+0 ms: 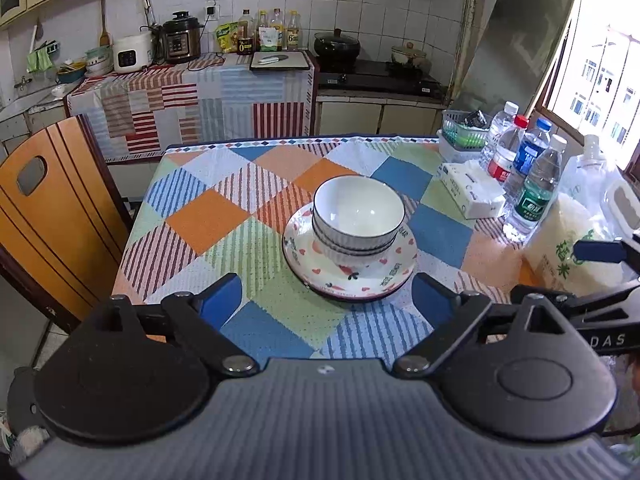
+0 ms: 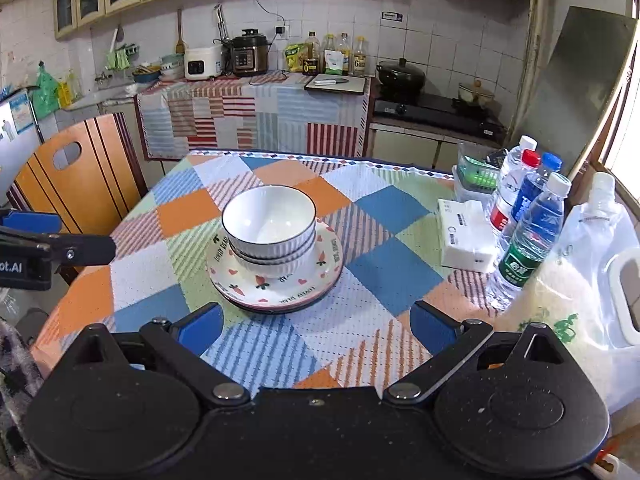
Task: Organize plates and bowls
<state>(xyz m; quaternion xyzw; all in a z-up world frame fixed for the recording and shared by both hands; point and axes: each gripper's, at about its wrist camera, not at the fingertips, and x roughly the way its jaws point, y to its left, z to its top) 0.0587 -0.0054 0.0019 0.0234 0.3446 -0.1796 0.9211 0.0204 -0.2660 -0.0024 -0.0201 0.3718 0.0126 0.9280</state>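
Stacked bowls (image 1: 357, 216) on patterned plates (image 1: 350, 270), just beyond the wide-open, empty left gripper (image 1: 326, 300).

Two white, dark-rimmed ribbed ceramic bowls (image 1: 358, 216) sit nested upright, empty, on stacked white plates printed with hearts and carrots (image 1: 348, 276). The pile rests mid-way on the desk's patchwork cloth (image 1: 208, 220), slightly off the plates' centre.

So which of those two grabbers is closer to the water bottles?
Right. The right gripper is on the side of the water bottles, beside the rice bag; the left gripper is further off, toward the wooden chair.
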